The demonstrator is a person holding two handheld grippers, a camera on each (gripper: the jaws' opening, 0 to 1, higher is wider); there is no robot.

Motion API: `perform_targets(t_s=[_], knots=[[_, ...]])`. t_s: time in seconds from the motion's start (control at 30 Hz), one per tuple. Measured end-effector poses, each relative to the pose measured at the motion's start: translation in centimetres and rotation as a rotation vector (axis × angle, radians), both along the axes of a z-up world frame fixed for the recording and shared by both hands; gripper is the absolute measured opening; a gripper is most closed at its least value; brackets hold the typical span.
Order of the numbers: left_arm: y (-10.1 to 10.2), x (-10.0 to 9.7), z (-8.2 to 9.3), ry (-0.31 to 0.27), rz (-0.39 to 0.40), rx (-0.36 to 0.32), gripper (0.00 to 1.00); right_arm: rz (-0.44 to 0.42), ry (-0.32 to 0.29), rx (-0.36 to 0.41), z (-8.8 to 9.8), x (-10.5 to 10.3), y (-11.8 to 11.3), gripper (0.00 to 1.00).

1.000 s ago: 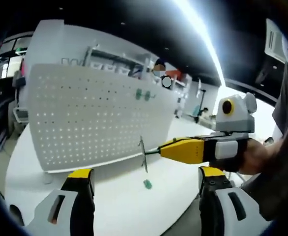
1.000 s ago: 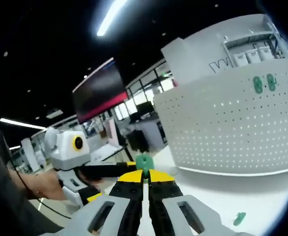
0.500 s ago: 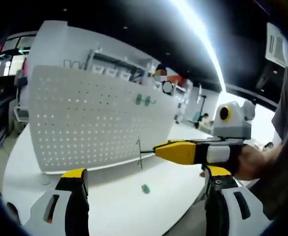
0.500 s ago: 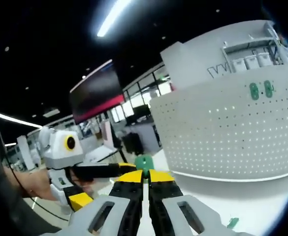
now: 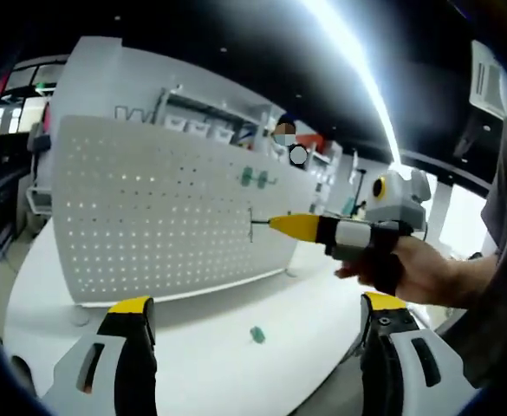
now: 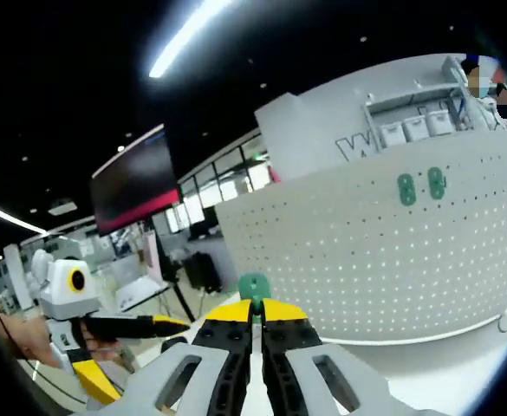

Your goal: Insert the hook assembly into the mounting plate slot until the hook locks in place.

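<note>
White table (image 5: 192,329) ahead of both grippers, carrying an upright white perforated mounting plate (image 5: 158,212) that spans most of the left gripper view. Two green clips (image 6: 421,187) already seated side by side high on that plate. Left gripper (image 5: 257,342) low in its own view, jaws wide apart and holding nothing, plate well ahead of it. Right gripper (image 6: 253,305) with yellow-tipped jaws pressed together on the hook assembly (image 6: 253,286), its green end standing just above the jaw tips. From the left gripper view, thin metal hook rod poking out of the right gripper's tip, close to the plate face, touching or not hard to tell. Small loose green piece (image 5: 256,334) on the table between the left gripper's jaws, near the plate's foot.
</note>
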State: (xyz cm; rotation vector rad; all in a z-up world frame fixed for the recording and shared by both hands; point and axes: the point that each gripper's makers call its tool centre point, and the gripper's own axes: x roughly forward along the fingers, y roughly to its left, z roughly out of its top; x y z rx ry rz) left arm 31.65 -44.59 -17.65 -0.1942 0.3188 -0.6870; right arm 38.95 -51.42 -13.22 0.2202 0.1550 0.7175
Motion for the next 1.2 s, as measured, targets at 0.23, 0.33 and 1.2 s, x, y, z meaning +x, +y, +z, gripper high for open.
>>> perform_targets(t_s=[0.23,0.33,1.2], knots=[[-0.1,0.0,-0.1,0.003,0.002,-0.003,1.0,-0.087,-0.031,-0.017,0.7,2.6,-3.3,0.0],[0.0,0.1,-0.1,0.003,0.003,-0.003,1.0,-0.121,-0.045,-0.018,1.1,3.6,-4.5,0.0],[0.3,0.7,-1.7,0.057,0.003,0.03,0.98,-0.462,-0.165,-0.051,3.9,11.7,-17.1,0.0]])
